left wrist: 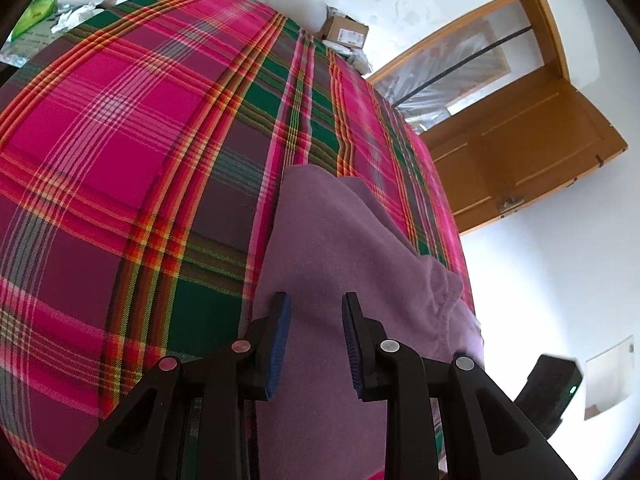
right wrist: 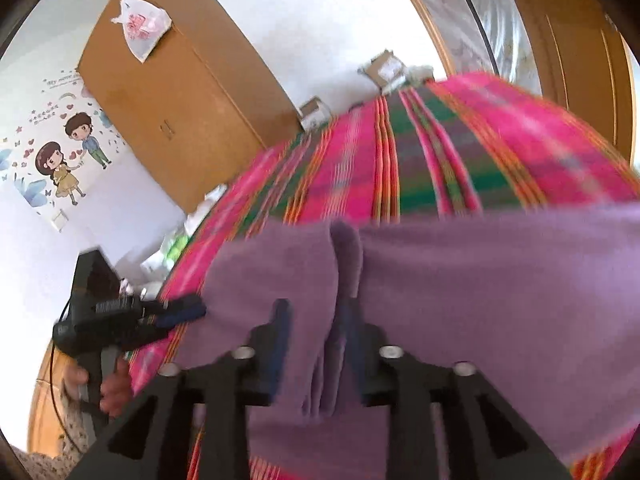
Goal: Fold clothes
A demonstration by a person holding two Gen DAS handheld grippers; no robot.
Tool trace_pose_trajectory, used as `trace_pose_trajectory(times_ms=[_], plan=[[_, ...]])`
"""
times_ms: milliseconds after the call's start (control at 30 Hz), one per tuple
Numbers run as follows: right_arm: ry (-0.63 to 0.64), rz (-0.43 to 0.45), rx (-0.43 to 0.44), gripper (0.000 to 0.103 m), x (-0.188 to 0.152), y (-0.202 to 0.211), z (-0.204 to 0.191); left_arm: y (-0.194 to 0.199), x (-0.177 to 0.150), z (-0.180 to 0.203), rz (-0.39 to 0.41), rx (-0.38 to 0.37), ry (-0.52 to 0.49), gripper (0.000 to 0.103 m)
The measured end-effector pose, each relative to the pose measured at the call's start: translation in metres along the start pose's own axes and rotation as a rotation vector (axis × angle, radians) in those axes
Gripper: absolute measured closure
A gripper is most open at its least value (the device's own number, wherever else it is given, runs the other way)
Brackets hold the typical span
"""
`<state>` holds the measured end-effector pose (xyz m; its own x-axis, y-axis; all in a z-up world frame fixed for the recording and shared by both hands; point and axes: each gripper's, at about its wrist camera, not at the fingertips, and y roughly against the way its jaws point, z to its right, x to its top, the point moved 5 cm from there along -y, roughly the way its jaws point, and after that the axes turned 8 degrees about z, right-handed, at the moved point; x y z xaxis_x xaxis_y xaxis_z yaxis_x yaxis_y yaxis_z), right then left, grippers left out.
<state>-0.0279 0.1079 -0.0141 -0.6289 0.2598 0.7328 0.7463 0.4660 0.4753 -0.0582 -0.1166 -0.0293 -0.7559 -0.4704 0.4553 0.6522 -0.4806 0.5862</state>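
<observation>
A purple garment [left wrist: 340, 240] lies flat on the pink and green plaid bed cover [left wrist: 120, 140], near the bed's right edge. My left gripper [left wrist: 316, 308] hovers open over the garment's near part, nothing between its blue pads. In the right wrist view, which is motion-blurred, the purple garment [right wrist: 480, 280] spreads across the plaid cover [right wrist: 420, 148]. A bunched fold of it runs between the fingers of my right gripper [right wrist: 314, 320], which stand apart, open. The left gripper [right wrist: 184, 312] shows at the left there, held by a hand [right wrist: 108, 388].
A wooden wardrobe [right wrist: 180, 92] with a plastic bag [right wrist: 142, 28] on top stands beyond the bed. Cardboard boxes [left wrist: 346, 32] and loose packaging [left wrist: 72, 4] crowd the bed's far end. An open wooden door [left wrist: 520, 152] is to the right of the bed.
</observation>
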Motion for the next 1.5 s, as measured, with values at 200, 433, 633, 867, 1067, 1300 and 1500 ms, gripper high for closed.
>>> trace_pose_trajectory(times_ms=[200, 433, 633, 867, 1067, 1300, 1500], plan=[[-0.058, -0.044, 0.06, 0.069, 0.028, -0.036, 0.004, -0.001, -0.001, 0.002, -0.005, 0.006, -0.012, 0.076], [-0.063, -0.103, 0.065, 0.099, 0.027, -0.063, 0.006, -0.001, -0.003, -0.003, -0.012, 0.001, -0.005, 0.076], [-0.118, -0.071, 0.005, 0.099, 0.027, -0.062, 0.024, -0.003, -0.003, -0.003, -0.019, -0.008, -0.009, 0.076], [-0.094, -0.067, -0.046, 0.095, 0.021, -0.057, 0.027, -0.001, -0.003, -0.004, -0.021, -0.004, -0.009, 0.076], [-0.01, -0.005, -0.078, 0.087, 0.026, -0.03, 0.012, 0.002, -0.002, -0.004, -0.021, 0.003, -0.014, 0.075], [0.288, 0.009, -0.037, 0.087, -0.011, -0.001, -0.039, 0.009, -0.005, -0.005, -0.011, 0.008, -0.015, 0.075], [0.409, -0.026, -0.1, 0.087, -0.053, -0.001, -0.047, 0.017, -0.014, -0.002, 0.002, 0.03, -0.051, 0.075]])
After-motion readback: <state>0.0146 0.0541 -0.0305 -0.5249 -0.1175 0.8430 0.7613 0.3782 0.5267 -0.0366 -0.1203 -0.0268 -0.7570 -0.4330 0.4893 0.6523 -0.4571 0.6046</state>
